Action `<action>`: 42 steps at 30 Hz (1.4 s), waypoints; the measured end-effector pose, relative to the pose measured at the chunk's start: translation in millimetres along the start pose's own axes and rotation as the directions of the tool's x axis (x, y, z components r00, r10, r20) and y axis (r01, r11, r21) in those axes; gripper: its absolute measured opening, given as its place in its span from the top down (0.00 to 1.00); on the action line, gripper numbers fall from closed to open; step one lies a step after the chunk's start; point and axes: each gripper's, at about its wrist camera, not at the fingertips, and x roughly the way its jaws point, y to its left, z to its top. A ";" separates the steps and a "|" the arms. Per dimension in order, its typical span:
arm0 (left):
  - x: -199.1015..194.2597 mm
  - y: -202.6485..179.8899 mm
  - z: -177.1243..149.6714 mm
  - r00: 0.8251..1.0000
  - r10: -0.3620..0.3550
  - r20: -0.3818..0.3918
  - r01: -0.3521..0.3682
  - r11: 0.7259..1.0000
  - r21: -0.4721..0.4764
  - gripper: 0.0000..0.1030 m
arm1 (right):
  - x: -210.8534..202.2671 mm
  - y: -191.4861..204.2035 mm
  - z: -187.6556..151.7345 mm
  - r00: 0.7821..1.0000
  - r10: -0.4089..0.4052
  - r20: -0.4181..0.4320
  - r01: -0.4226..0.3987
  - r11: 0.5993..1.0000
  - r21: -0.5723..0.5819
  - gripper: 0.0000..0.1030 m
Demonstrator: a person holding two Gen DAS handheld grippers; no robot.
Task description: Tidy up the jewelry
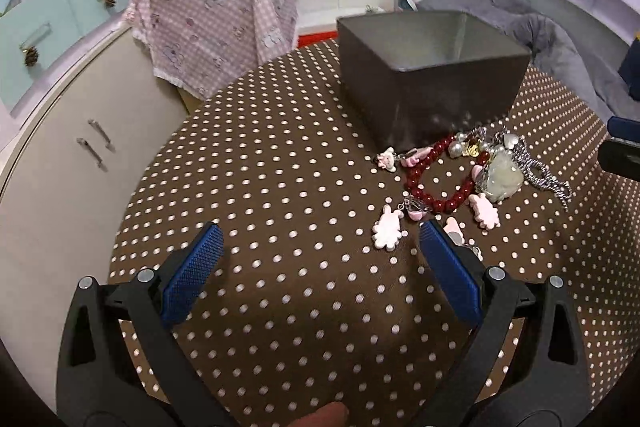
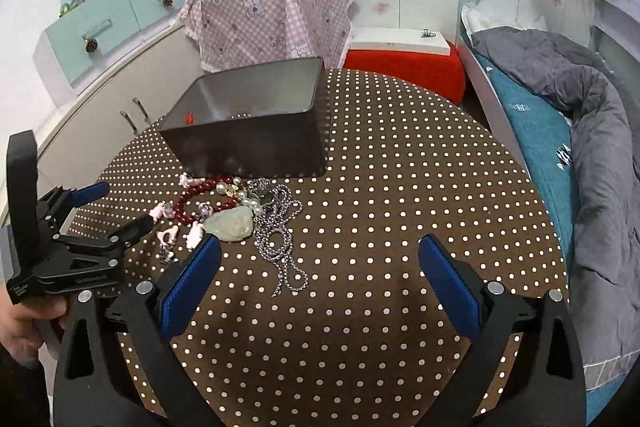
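Jewelry lies in a small tangled heap on my polka-dot tablecloth (image 1: 280,187), just in front of the dark metal box (image 1: 432,75). At its middle I see a red bead bracelet (image 1: 436,183), with a pale green stone pendant (image 1: 502,177) touching its right side and a silver chain (image 1: 548,179) trailing off beyond that. Pearl beads (image 1: 460,145) sit against the foot of the box, and pink charms (image 1: 386,229) are scattered along the near edge of the heap.

From my right wrist view the box is open-topped, with a few small bits showing on its floor, too small for me to name. The chain (image 2: 280,239) loops toward me across the cloth.

My left gripper (image 1: 320,243) hovers low over the cloth with its blue pads spread wide and nothing between them; its right pad (image 1: 448,267) is just beside the nearest pink charms. My right gripper (image 2: 320,259) is likewise spread wide and empty, its left pad (image 2: 192,279) close to the pendant (image 2: 232,223).

Behind the table stand a pink checked cloth (image 2: 272,19), a red cushion (image 2: 408,67) and a grey blanket (image 2: 592,131).
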 end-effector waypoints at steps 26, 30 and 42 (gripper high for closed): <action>-5.5 -0.2 -1.4 0.977 -0.213 0.010 0.213 0.976 -0.041 0.84 | 29.1 22.6 11.6 0.998 0.059 -0.022 -0.061 0.986 -0.154 0.88; -19.1 3.5 0.0 0.975 -0.221 0.037 0.223 0.973 -0.051 0.84 | 0.5 10.5 21.1 0.992 0.120 0.029 -0.116 0.987 -0.110 0.88; -90.2 21.4 40.8 0.951 -0.231 0.206 0.242 0.970 -0.029 0.84 | -76.5 12.3 75.4 0.941 0.272 0.202 -0.251 0.960 -0.124 0.88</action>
